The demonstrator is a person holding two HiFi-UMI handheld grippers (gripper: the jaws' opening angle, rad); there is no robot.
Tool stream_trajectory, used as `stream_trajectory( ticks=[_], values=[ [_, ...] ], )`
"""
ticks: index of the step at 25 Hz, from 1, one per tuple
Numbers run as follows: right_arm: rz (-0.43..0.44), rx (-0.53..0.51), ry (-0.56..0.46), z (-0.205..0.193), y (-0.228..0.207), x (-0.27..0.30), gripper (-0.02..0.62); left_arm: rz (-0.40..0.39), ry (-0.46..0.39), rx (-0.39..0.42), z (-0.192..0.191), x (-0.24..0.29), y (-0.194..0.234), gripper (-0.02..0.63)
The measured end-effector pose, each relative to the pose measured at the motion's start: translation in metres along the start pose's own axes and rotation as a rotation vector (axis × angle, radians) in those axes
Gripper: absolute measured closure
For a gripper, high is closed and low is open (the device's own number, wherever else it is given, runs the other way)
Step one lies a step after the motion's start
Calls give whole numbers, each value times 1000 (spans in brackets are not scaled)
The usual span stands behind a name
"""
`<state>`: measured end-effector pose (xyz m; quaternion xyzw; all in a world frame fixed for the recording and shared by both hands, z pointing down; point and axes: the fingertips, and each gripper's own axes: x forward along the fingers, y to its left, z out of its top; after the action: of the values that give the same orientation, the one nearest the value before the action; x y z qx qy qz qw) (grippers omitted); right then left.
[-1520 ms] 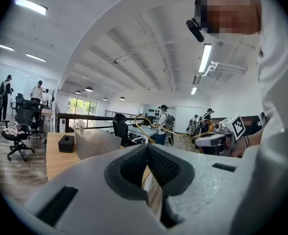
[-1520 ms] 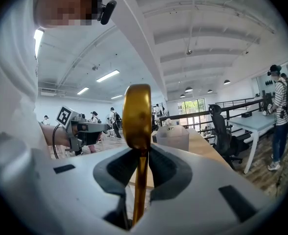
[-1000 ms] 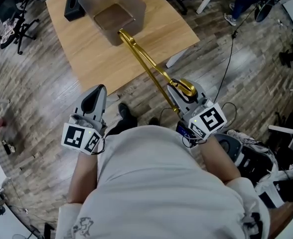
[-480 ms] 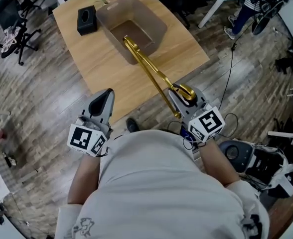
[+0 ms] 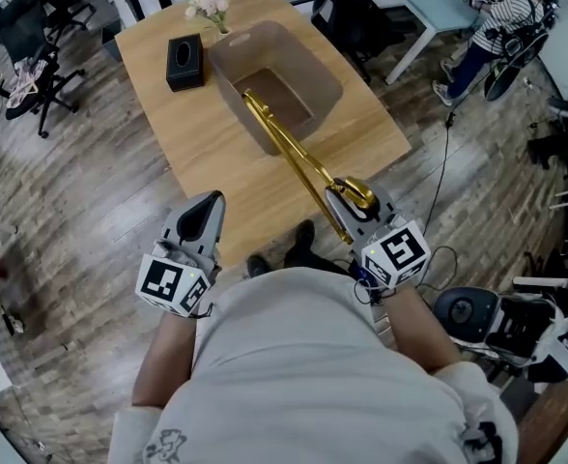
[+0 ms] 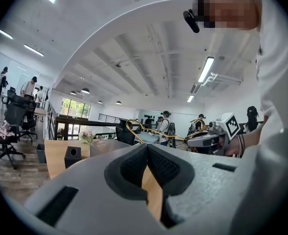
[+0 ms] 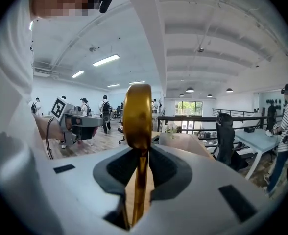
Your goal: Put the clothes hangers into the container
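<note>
Plainly the right gripper (image 5: 350, 197) is clamped on the hook end of the gold hangers (image 5: 289, 148). Their far end reaches over the near side of the container (image 5: 330, 66) on the table (image 5: 197, 133). The left gripper (image 5: 207, 209), jaws together and empty, hangs well short of the container.
</note>
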<state>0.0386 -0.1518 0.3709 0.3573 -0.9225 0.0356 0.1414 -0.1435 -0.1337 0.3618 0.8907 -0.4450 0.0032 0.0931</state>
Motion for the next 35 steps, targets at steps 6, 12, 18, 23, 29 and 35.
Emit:
stream_trajectory(
  ticks=[6, 12, 18, 23, 29, 35],
  values=[
    [9, -131, 24, 17, -8, 26, 520, 36, -8, -4, 4, -4, 18, 600],
    [13, -273, 85, 24, -31, 49, 520, 87, -9, 5, 6, -3, 30, 600],
    [35, -426, 189, 21, -61, 81, 520, 118, -11, -11, 2, 9, 40, 600],
    [46, -565, 288, 12, -92, 110, 520, 157, 0, -43, -4, 25, 51, 600],
    [65, -773, 423, -8, -120, 153, 520, 193, 8, -59, -7, 45, 67, 600],
    [103, -932, 544, -43, -141, 193, 518, 215, 26, -75, -14, 66, 79, 600]
  ],
)
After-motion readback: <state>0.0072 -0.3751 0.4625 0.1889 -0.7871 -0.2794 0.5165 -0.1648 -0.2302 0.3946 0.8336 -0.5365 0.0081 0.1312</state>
